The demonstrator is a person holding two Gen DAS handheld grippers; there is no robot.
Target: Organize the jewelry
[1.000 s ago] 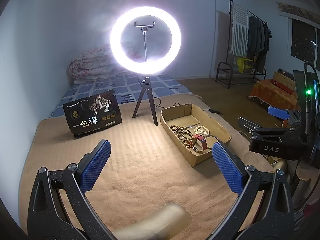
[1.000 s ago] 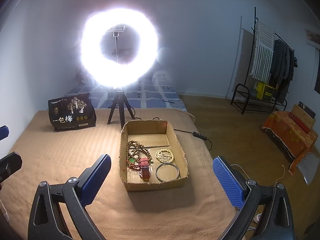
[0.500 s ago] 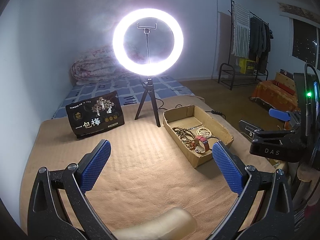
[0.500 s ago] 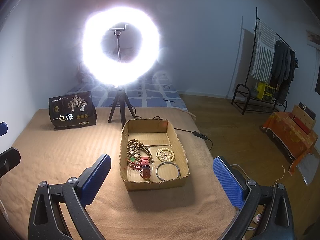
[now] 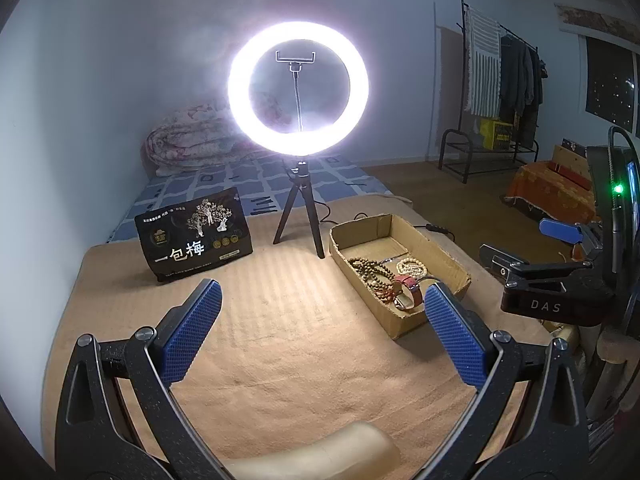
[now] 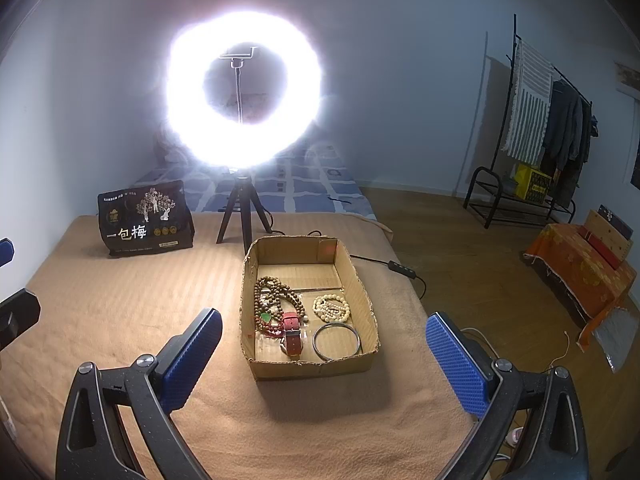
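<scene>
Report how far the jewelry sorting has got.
Nothing looks done yet. The brown beads, white bracelet, red watch and metal bangle all lie in the cardboard box. In hand: nothing; left gripper and right gripper are open, short of the box. All sorting is left.

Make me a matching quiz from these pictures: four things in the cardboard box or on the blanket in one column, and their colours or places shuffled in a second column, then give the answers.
Column one:
1. watch strap
2. metal bangle
3. pale bead bracelet
4. black snack bag

Column two:
A. standing on the blanket, left of the tripod
B. red, lying beside the brown beads
C. cream-coloured, just beyond the bangle in the box
D. thin silver ring in the near right corner of the cardboard box

Pairs: 1-B, 2-D, 3-C, 4-A
</scene>
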